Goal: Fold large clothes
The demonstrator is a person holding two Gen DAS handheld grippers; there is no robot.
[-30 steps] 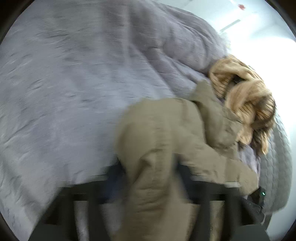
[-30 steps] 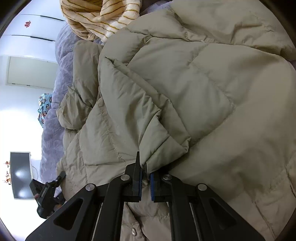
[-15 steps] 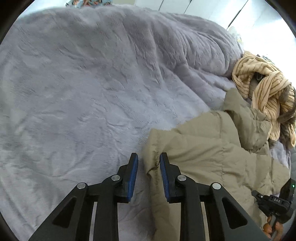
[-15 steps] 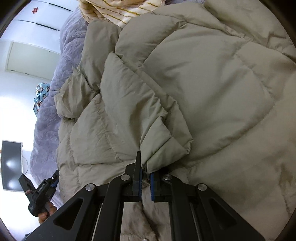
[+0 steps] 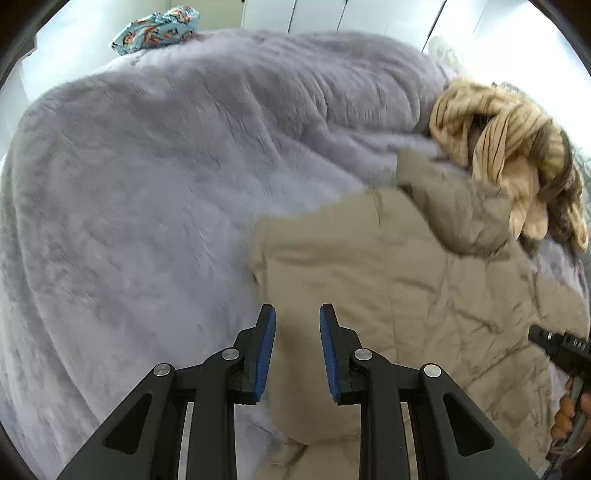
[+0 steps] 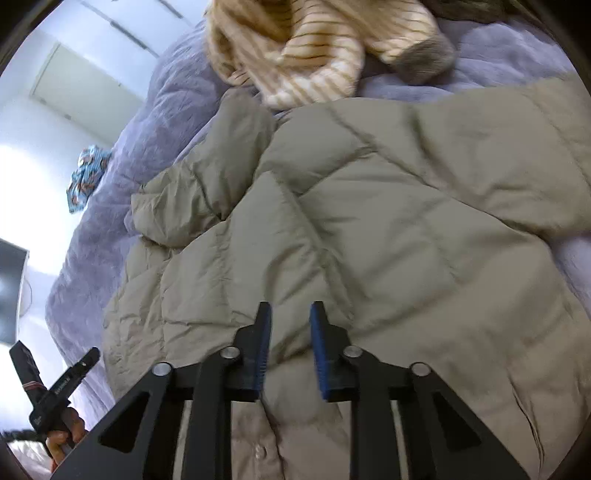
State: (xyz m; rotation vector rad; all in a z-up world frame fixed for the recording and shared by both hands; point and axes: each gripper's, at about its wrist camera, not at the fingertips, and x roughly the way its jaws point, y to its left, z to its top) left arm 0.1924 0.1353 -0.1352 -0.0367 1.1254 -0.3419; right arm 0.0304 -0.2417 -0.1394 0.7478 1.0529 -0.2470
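Two grippers hang over one khaki coat point(image 5: 388, 280) spread on a lilac blanket point(image 5: 147, 192). From the left gripper point(image 5: 293, 314), the blanket fills everything to the left, with a patterned blue cloth point(image 5: 157, 24) at its far edge. The coat's near corner lies below and just right of the blue pads, which stand apart with nothing pinched between them; this gripper's jaws have been narrowing a little, and the coat runs on to the right. Past the coat, at the right, a striped sweater point(image 5: 506, 144) is heaped on the blanket, touching the coat's far fold. From the right gripper point(image 6: 288, 312), the blanket and the blue cloth point(image 6: 86, 173) lie to the left, the coat fills the middle and right, and the sweater point(image 6: 314, 48) sits beyond it. These jaws have just been opening: the fold of coat lies loose below the parted pads, none of it clamped.
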